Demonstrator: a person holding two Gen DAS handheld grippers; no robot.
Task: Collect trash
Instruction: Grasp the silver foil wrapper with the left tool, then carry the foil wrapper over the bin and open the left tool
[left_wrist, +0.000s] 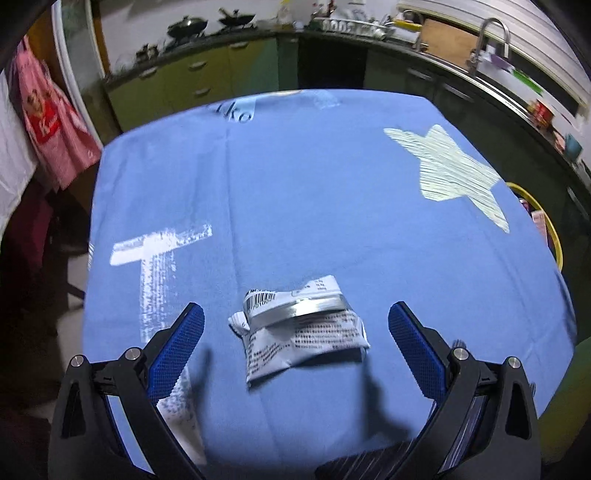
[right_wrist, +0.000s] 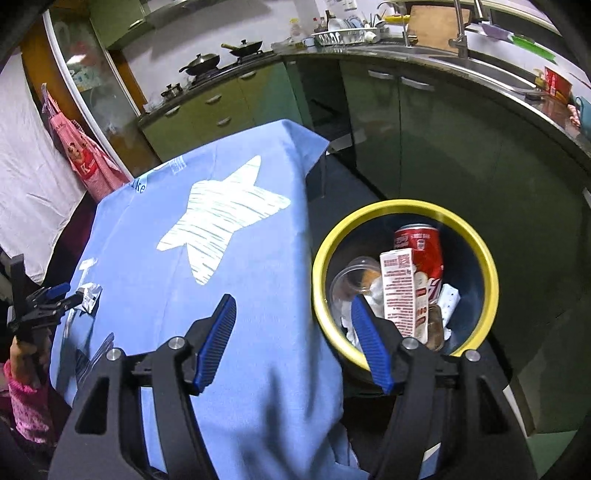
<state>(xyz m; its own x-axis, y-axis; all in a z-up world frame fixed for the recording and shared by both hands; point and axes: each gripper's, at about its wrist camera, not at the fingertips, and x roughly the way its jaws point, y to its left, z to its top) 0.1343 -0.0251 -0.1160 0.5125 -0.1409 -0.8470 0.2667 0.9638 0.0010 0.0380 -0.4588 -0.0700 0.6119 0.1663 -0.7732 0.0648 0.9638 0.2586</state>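
Note:
A crumpled white and silver printed wrapper (left_wrist: 301, 328) lies on the blue tablecloth (left_wrist: 295, 184). My left gripper (left_wrist: 295, 347) is open, its blue-padded fingers on either side of the wrapper, just above the cloth. It also shows far left in the right wrist view (right_wrist: 55, 299), with the wrapper (right_wrist: 90, 295) beside it. My right gripper (right_wrist: 293, 332) is open and empty, over the table's right edge next to the yellow-rimmed bin (right_wrist: 476, 243). The bin holds a red can (right_wrist: 423, 251), a carton (right_wrist: 404, 291), a clear cup (right_wrist: 351, 284) and paper.
The bin rim (left_wrist: 546, 229) shows past the table's right edge in the left wrist view. Green kitchen cabinets (right_wrist: 424, 147) and a counter with a sink curve round the back and right. A pink apron (left_wrist: 48, 125) hangs at the left.

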